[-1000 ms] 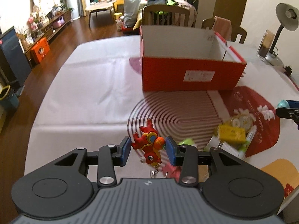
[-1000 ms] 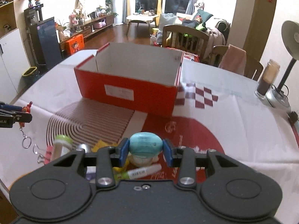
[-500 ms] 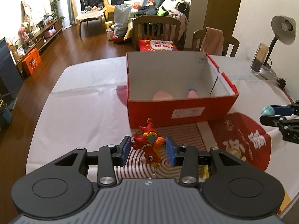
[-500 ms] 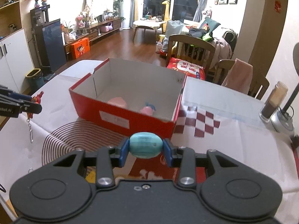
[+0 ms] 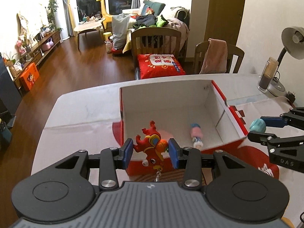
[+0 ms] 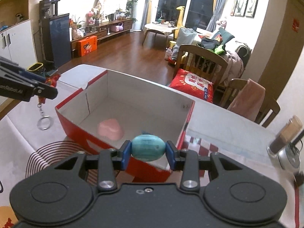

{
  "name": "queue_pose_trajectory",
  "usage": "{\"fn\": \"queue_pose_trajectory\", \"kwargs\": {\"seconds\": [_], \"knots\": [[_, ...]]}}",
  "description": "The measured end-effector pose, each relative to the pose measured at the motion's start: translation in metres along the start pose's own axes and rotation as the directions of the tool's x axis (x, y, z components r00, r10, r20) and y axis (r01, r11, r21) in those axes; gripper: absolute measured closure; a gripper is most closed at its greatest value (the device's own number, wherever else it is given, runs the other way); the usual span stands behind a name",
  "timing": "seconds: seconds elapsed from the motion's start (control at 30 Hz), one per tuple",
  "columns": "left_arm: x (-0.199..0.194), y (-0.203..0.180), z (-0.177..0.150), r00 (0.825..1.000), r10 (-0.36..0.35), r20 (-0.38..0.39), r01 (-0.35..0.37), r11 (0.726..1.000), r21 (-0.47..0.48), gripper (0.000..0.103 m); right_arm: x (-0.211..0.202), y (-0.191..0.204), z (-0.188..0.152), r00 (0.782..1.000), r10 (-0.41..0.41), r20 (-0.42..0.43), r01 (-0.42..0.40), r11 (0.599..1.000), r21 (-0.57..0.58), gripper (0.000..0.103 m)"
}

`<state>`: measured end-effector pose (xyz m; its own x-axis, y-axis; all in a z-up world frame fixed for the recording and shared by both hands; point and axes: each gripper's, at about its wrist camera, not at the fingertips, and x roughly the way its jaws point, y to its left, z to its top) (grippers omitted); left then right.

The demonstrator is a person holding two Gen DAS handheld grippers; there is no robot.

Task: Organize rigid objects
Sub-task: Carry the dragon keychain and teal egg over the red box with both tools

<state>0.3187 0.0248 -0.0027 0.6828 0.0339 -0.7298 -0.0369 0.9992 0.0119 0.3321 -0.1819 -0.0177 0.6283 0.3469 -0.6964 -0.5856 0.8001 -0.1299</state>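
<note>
left gripper [image 5: 150,151] is clamped on a red dragon keychain [image 5: 152,146], right gripper [image 6: 148,152] squeezes a teal egg [image 6: 148,148]. both hang over the near edge of the red box [image 6: 76,121], which holds a pink heart [image 6: 110,129].

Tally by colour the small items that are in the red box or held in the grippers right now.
Red: 1, the dragon keychain in the left gripper.
Teal: 1, the egg-shaped toy in the right gripper.
Pink: 2, the heart-shaped piece and the small pink bottle, both in the box.
Total: 4.
</note>
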Motion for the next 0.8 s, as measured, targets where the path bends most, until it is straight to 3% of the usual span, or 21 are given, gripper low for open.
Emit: {"fn": "queue_pose_trajectory", "kwargs": {"seconds": [0.37, 0.8], "knots": [[0.054, -0.003, 0.036, 0.999, 0.008, -0.039, -0.009, 1.000, -0.007, 0.063, 0.048, -0.006, 0.025, 1.000, 0.010, -0.022, -0.011, 0.998, -0.054, 0.065], [0.129, -0.012, 0.047, 0.991, 0.056, -0.126, -0.054, 0.998, 0.019, 0.063, 0.122, -0.013, 0.034, 0.994, 0.020, -0.108, -0.025, 0.999, -0.042, 0.065]]}}
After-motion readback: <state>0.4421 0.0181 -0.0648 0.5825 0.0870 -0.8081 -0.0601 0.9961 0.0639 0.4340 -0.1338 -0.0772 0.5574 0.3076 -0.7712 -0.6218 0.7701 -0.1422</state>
